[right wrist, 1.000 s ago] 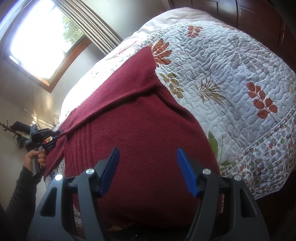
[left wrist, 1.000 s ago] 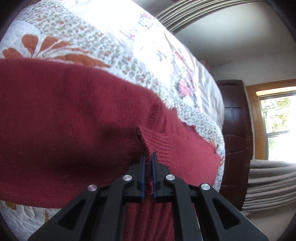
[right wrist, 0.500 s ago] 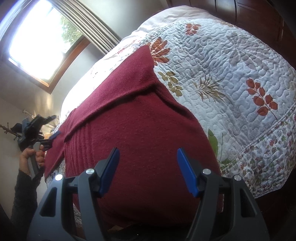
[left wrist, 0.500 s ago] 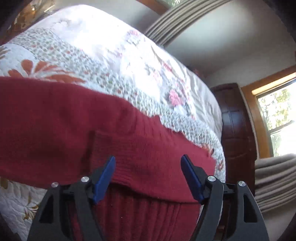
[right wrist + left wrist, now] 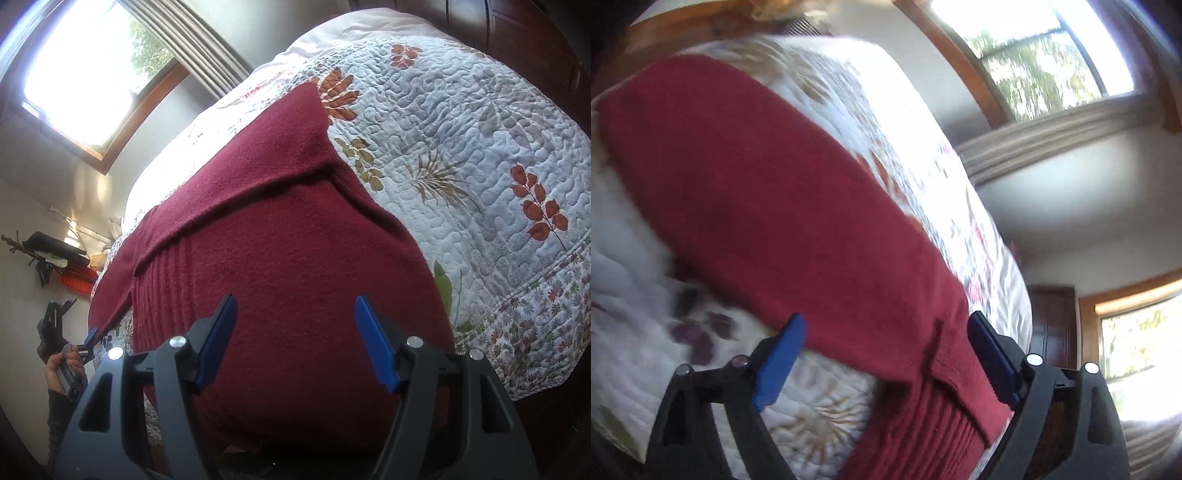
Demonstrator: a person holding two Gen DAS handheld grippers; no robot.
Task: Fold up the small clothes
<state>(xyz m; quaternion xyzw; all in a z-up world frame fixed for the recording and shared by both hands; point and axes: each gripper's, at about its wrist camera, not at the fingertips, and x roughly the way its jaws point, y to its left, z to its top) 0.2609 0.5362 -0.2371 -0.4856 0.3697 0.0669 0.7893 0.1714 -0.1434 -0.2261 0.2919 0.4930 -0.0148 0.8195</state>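
Observation:
A dark red knit sweater lies flat on the quilted bedspread, with one sleeve folded across its body. My right gripper hovers open over the sweater's near part, nothing between its blue pads. In the left wrist view the same sweater stretches away, its ribbed cuff lying low at the bed's edge. My left gripper is open just over that edge, holding nothing. It also shows small in the right wrist view as the left gripper, held by a hand.
The floral bedspread drops off at the bed's edge. A dark wooden headboard stands at the far end. Windows with grey curtains line the walls. A dark door is beyond the bed.
My left gripper let go of the sweater's cuff, opened wide, and swung back and sideways off the bed's edge. The right gripper has stayed open in place.

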